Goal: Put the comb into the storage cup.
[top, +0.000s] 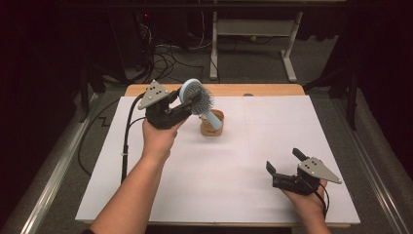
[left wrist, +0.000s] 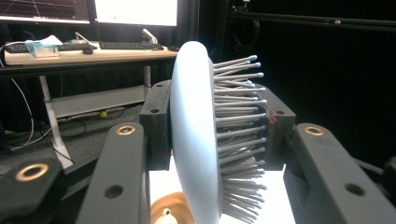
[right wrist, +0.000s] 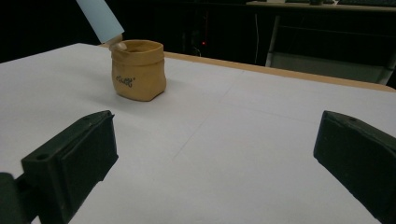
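Observation:
A light blue hairbrush point(top: 195, 97) with grey bristles point(left wrist: 238, 126) is held by its head in my left gripper point(top: 181, 103), which is shut on it above the table's far left. The brush handle point(top: 213, 120) slants down into a small tan pouch-like pot point(top: 213, 125); in the right gripper view the handle point(right wrist: 100, 18) meets the rim of the pot point(right wrist: 137, 70). My right gripper point(top: 285, 163) rests near the table's front right, open, with nothing between its jaws.
A white sheet point(top: 234, 165) covers the wooden table point(top: 263, 89). A desk frame point(top: 253, 34) and cables point(top: 165, 56) lie on the floor beyond the far edge. A desk with keyboards point(left wrist: 88, 49) stands behind in the left gripper view.

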The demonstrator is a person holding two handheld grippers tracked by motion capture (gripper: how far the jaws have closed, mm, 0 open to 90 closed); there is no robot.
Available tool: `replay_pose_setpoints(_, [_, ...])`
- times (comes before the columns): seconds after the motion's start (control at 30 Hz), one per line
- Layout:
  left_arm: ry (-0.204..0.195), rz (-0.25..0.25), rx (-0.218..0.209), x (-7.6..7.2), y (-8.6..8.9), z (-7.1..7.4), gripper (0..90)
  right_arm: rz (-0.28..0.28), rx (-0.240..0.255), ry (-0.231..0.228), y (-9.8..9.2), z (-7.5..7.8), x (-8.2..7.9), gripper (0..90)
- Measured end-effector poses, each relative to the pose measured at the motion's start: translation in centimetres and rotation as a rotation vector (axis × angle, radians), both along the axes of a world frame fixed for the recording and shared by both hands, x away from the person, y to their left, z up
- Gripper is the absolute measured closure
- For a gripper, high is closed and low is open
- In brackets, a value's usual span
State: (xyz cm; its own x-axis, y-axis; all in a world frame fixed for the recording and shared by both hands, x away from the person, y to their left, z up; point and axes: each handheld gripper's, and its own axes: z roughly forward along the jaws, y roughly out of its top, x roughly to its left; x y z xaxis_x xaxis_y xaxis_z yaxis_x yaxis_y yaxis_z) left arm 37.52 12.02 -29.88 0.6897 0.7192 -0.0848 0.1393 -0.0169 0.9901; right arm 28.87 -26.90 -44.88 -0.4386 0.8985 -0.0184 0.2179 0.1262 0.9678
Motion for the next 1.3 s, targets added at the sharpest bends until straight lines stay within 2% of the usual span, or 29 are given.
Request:
replay_pose_setpoints(0.23, [-0.012, 0.028, 0.009, 0.7, -0.2, 0.6, 56.6, -0.001, 0.002, -0.005, 0.0, 0.1, -0.1, 0.0])
replay_pose_setpoints(0.63, [-0.012, 0.062, 0.016, 2.9, -0.8, 1.4, 56.6, -0.005, 0.006, -0.009, -0.1, 0.2, -0.1, 0.0])
replay_pose_setpoints(1.0, [0.021, 0.089, 0.035, 4.6, -1.2, 0.6, 56.6, -0.009, 0.015, -0.006, -0.4, 0.1, 0.0, 0.0])
replay_pose_setpoints(1.3, [0.035, 0.115, 0.043, 5.2, -1.1, 0.1, 56.6, -0.008, 0.014, -0.009, -0.3, 0.0, 0.0, 0.0])
